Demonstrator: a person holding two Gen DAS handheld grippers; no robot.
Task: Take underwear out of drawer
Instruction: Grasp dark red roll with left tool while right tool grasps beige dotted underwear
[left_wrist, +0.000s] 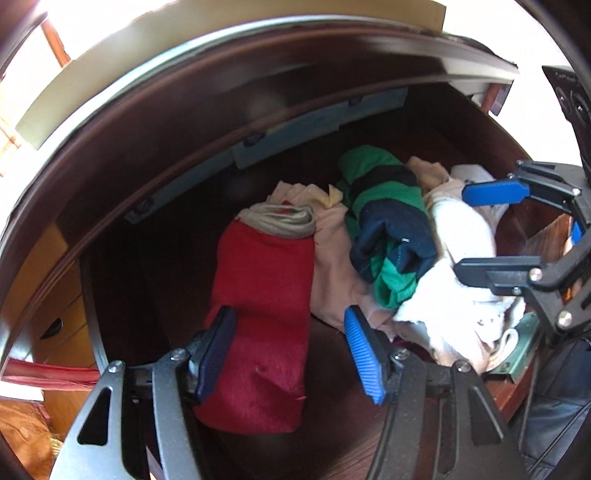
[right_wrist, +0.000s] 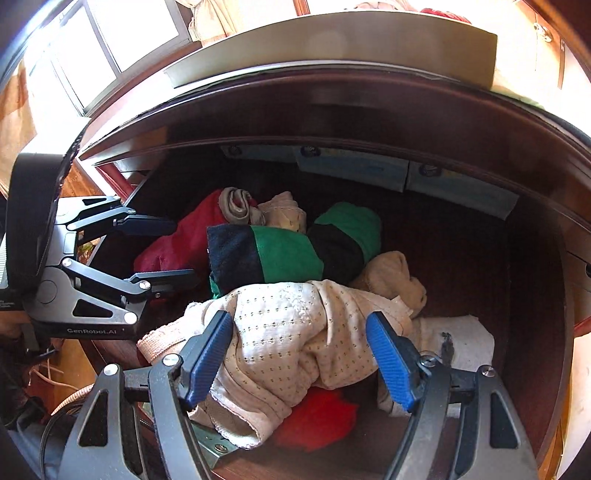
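- Right gripper (right_wrist: 299, 363): jaws spread wide, straddling the cream dotted underwear (right_wrist: 295, 328) at the drawer's (right_wrist: 535, 258) near edge, nothing pinched yet.
- Left gripper (left_wrist: 290, 354): likewise wide open, either side of the red folded cloth (left_wrist: 262, 306) toward the drawer's left.
- The underwear looks light, limp and bunched; a raised fold or the elastic waistband (right_wrist: 162, 341) seems the surest hold.
- Farther in: green-and-navy striped garment (right_wrist: 291, 251), then pale boxes (right_wrist: 354, 168) along the back wall.
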